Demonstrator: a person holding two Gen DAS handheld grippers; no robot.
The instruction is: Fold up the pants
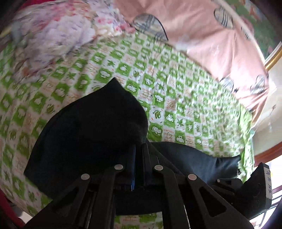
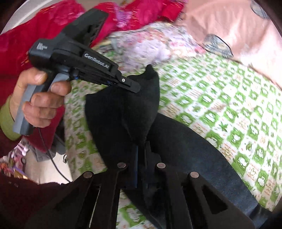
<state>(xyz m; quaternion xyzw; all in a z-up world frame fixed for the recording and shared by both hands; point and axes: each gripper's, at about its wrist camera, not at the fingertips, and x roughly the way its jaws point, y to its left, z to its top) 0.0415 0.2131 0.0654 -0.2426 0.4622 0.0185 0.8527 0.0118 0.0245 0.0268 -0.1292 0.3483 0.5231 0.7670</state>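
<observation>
Right wrist view: right gripper (image 2: pixel 141 146) pinches the black pants (image 2: pixel 123 112) at 6 o'clock. Left gripper (image 2: pixel 135 89) clamps the same cloth toward 11 o'clock, hand (image 2: pixel 38 98) at 9. Beyond, the green sheet (image 2: pixel 220 98), then a pink pillow (image 2: pixel 229 22) at 1 o'clock.

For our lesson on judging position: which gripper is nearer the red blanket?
Left. The left gripper sits just before the red blanket; the right gripper holds the pants farther away.

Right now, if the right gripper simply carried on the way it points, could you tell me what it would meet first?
The right gripper is already shut on the black pants; straight ahead is that raised fold, probably then the left gripper, though depth is unclear.
</observation>
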